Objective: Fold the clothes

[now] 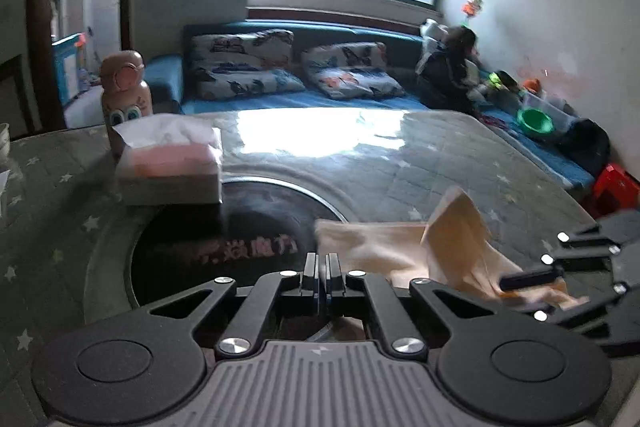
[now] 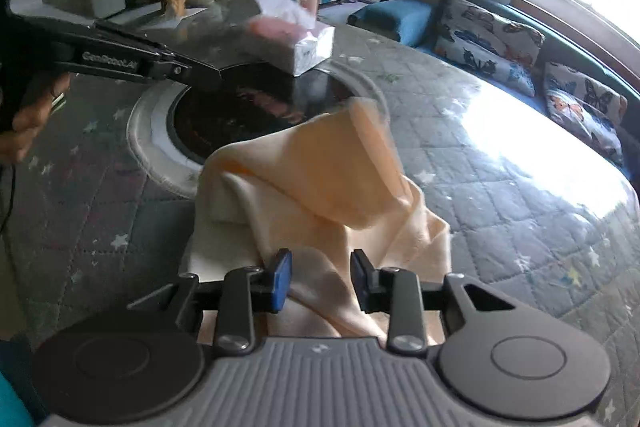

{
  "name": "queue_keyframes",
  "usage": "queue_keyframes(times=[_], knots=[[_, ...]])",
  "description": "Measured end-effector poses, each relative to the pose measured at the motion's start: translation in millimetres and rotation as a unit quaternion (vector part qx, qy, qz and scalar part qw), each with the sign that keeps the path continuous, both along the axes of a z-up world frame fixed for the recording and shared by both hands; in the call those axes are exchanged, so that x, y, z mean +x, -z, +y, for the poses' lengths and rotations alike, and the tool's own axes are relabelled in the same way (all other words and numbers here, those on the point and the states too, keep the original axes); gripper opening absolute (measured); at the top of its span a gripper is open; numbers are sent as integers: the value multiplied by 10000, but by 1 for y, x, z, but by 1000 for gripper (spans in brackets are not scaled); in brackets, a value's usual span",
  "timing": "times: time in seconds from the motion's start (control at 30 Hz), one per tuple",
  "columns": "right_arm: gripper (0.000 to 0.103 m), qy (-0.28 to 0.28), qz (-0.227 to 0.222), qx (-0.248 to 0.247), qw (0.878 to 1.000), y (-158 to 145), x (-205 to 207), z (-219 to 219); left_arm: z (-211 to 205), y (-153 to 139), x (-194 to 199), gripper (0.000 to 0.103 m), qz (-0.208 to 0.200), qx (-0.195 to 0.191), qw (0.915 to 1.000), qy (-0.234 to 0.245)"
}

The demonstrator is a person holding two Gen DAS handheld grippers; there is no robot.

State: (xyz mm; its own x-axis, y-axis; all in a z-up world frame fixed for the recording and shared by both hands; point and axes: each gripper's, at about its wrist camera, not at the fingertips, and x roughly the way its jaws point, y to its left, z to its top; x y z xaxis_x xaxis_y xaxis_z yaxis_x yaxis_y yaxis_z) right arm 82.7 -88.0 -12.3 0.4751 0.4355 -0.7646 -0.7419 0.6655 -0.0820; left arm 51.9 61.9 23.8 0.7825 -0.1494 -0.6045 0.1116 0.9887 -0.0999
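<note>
Now right claw (image 2: pixel 320 281) released astride cloth (image 2: pixel 320 187); left claw (image 1: pixel 323 277) clenched, apparently empty; raised flap may flop, spoiling fold.

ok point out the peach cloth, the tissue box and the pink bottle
peach cloth (image 2: pixel 320 179), right wrist view, middle of the raised fold
tissue box (image 1: pixel 172 163), left wrist view, front face
pink bottle (image 1: pixel 124 83), left wrist view, body below the lid

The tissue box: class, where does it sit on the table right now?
In the left wrist view the tissue box sits left of centre on the quilted table, at the far rim of the dark round inset, just in front of the pink bottle.
</note>
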Motion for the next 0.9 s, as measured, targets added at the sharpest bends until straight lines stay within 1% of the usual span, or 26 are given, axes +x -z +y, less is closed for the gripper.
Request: queue_keyframes(times=[0.03,0.13,0.2,0.23,0.27,0.3,0.33,0.37,0.47,0.57,0.63,0.7,0.77,0.8,0.83,0.87,0.9], knots=[[35,-26,-21,-22,10000,0,-1,1,-3,0,-2,4,13,25,9999,101],[35,-1,-74,-117,9999,1,-3,5,-18,3,-2,11,76,72,9992,374],[35,28,6,-12,10000,0,-3,2,-32,4,3,16,88,52,9986,513],[35,42,-5,41,10000,-2,-5,-1,-37,4,7,22,99,33,9985,528],[35,49,-14,93,9999,-4,-7,-4,-43,4,11,32,110,15,9985,543],[35,49,-22,145,9999,-7,-9,-7,-47,4,15,38,126,-6,9984,550],[35,48,-32,195,9998,-9,-10,-10,-50,5,19,52,179,-47,9986,501],[35,32,-44,240,9997,-12,-12,-12,-49,6,21,54,223,-136,9987,440],[36,-168,-51,259,9995,-17,-18,-13,-45,8,20,55,337,-370,9980,386],[36,-315,-55,142,9994,-11,-18,-8,-41,8,16,55,446,-576,9965,417],[34,-219,-109,34,9997,-4,-14,-3,-42,6,15,57,423,-561,9966,437],[28,-99,-74,22,9999,2,-8,0,-45,7,17,57,478,-543,9963,456],[16,17,-26,55,10000,7,-3,1,-48,13,26,55,643,-565,9954,440],[13,61,-35,69,10000,8,-2,1,-49,15,29,55,695,-573,9951,411],[7,95,-57,78,9999,8,-3,0,-49,18,32,53,728,-636,9945,392],[4,123,-111,78,9998,7,-4,-2,-48,20,35,45,760,-699,9940,374],[4,172,-194,67,9996,5,-6,-4,-48,22,37,41,793,-761,9933,355]])
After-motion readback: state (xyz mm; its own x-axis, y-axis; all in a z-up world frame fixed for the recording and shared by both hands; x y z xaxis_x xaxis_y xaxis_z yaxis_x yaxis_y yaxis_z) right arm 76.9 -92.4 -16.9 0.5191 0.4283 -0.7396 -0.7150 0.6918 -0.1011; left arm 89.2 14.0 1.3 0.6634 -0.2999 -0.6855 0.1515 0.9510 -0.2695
